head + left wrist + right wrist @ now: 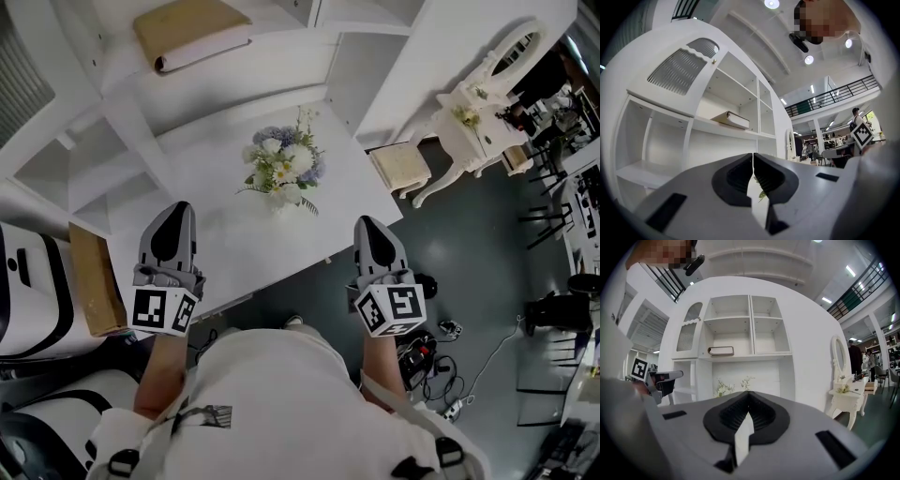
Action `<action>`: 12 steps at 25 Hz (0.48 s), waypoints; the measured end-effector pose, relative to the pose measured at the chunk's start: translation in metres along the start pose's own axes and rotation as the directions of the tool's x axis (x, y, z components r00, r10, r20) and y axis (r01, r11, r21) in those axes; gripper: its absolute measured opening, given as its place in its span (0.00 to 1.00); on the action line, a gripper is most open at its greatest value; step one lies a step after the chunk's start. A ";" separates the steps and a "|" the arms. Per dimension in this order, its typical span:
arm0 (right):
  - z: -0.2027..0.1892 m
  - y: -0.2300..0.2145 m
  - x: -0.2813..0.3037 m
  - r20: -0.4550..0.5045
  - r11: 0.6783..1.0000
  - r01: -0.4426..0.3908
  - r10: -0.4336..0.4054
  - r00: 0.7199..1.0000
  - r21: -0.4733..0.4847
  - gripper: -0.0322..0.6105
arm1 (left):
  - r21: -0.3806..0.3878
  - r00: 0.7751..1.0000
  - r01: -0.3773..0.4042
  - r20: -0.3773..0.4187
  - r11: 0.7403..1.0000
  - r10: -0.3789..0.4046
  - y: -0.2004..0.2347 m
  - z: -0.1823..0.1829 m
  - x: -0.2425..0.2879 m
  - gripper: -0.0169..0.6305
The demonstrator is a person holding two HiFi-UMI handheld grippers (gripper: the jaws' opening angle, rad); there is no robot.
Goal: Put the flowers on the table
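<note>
A bouquet of white and pale blue flowers [281, 169] rests on the white table [225, 234], near its far side. My left gripper [176, 208] hovers over the table's near left part, short of the bouquet, jaws shut with nothing between them. The right gripper [366, 225] is at the table's near right edge, also shut and empty. In the left gripper view the gripper [753, 164] shows closed jaws, with a green leaf [762, 193] glimpsed behind them. In the right gripper view the flower tops [724, 387] rise just above the closed gripper [748, 399].
A white shelf unit [750, 329] stands behind the table with a tan book [192, 33] on a shelf. A white dressing table with mirror [478, 112] and a stool [400, 166] stand to the right. A cardboard box [94, 281] lies left; cables [431, 361] lie on the floor.
</note>
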State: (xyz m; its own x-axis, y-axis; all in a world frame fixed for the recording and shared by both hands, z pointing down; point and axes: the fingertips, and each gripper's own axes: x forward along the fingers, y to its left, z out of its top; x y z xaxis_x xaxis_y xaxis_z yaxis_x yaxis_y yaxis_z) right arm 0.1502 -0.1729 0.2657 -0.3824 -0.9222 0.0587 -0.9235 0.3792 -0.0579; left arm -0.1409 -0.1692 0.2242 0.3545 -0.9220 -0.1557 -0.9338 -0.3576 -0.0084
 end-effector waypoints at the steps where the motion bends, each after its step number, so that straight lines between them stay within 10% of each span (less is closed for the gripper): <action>1: 0.000 0.001 0.000 -0.002 1.000 -0.002 0.002 1.000 0.000 0.06 | -0.003 1.000 0.001 0.000 1.000 -0.001 -0.001 0.000 0.000 0.06; 12: 0.001 -0.002 -0.005 -0.001 1.000 -0.011 0.011 1.000 0.002 0.06 | -0.011 1.000 -0.018 0.022 1.000 0.018 -0.004 0.006 0.001 0.06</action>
State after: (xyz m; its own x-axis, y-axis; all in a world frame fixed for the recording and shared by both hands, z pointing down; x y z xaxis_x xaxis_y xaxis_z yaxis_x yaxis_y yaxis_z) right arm 0.1544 -0.1694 0.2649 -0.3928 -0.9177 0.0592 -0.9191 0.3894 -0.0605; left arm -0.1376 -0.1677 0.2177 0.3360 -0.9250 -0.1771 -0.9396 -0.3423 0.0052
